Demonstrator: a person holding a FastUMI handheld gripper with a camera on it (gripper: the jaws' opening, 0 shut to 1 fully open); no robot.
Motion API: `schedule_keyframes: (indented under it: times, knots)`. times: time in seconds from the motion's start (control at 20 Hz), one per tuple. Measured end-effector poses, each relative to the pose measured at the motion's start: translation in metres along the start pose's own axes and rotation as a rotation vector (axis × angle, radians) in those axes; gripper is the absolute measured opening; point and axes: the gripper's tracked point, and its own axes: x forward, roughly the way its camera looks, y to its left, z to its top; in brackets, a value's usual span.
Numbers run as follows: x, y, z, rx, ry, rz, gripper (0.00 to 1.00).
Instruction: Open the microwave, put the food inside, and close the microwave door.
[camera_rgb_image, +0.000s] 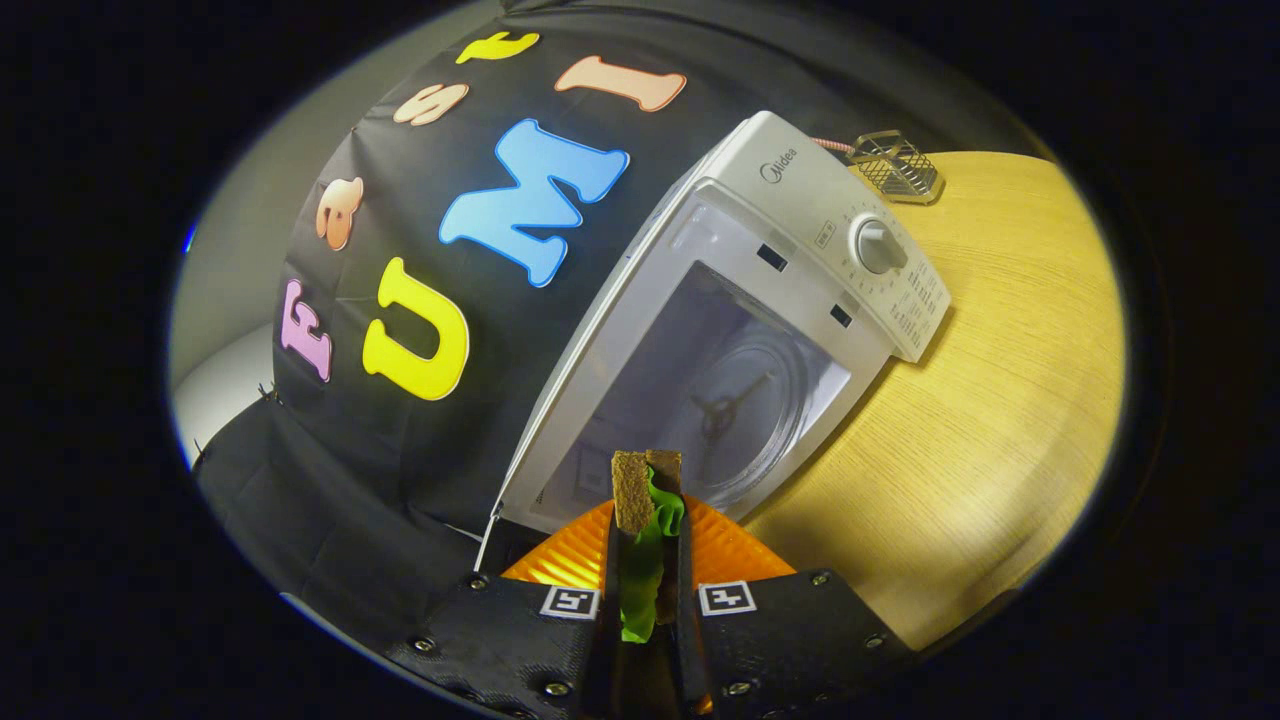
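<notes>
Gripper view: the gripper (648, 560) is closed on the food (645, 530), a sandwich-like piece with brown bread at its tip and a green leaf hanging between the 2 fingers (612, 570), both of which press on its sides. Just beneath the held food an orange ribbed plate (560, 555) is seen, though whether it touches the food cannot be told. Just beyond the fingertips stands the white microwave (740, 300) on a wooden table (1000, 400), tilted in this view; its door is off to the side and the cavity with the round glass turntable (740, 410) is exposed. A small wire basket (895, 165) sits far behind the microwave.

The step in hand is judged to be carrying the food into the cavity. It is done well if the food is kept level, moved straight through the middle of the opening clear of the frame, lowered onto the turntable, and released only once it is resting there.
</notes>
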Motion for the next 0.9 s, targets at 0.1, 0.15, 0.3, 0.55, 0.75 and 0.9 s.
schedule_keyframes:
  times: [0.1,0.15,0.3,0.55,0.75,0.9]
  knots:
    - [0.012,-0.001,0.000,0.019,-0.021,0.002,0.22]
    - [0.020,-0.002,0.001,0.029,-0.033,0.004,0.22]
    - [0.041,-0.006,0.005,0.058,-0.076,-0.005,0.22]
    - [0.072,-0.016,0.009,0.101,-0.139,-0.021,0.21]
    - [0.093,-0.025,0.013,0.137,-0.179,-0.044,0.22]
    - [0.107,-0.036,0.015,0.150,-0.196,-0.077,0.22]
